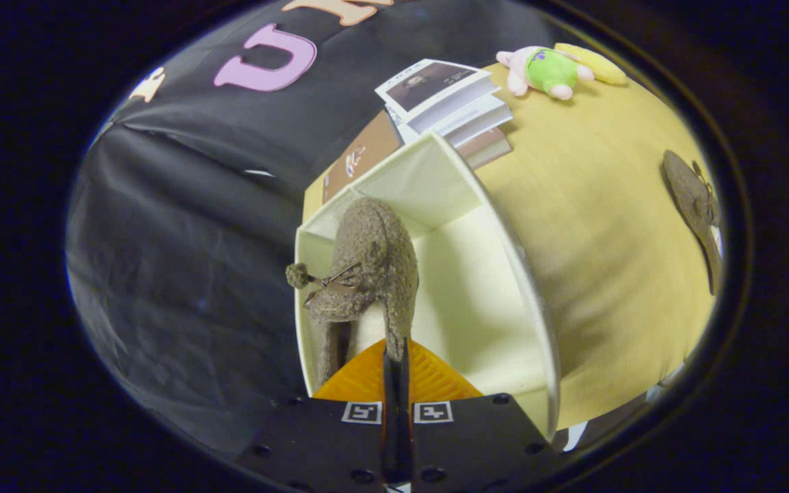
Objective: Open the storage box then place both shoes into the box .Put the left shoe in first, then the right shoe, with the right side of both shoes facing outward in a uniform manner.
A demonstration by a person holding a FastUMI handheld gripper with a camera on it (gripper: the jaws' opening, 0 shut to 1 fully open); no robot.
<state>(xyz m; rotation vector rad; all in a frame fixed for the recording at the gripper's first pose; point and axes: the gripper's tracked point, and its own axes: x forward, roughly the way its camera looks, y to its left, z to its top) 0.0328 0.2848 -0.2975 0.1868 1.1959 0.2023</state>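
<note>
The gripper [394, 356] shows a flat black body with round screw holes, 2 square black-and-white markers side by side near the middle seam, and ridged pads [429, 376] on its fingers.

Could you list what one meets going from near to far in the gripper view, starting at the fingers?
Gripper, shut on the shoe → open box → stack of books → plush toy. A second shoe lies off to the side on the table.
</note>
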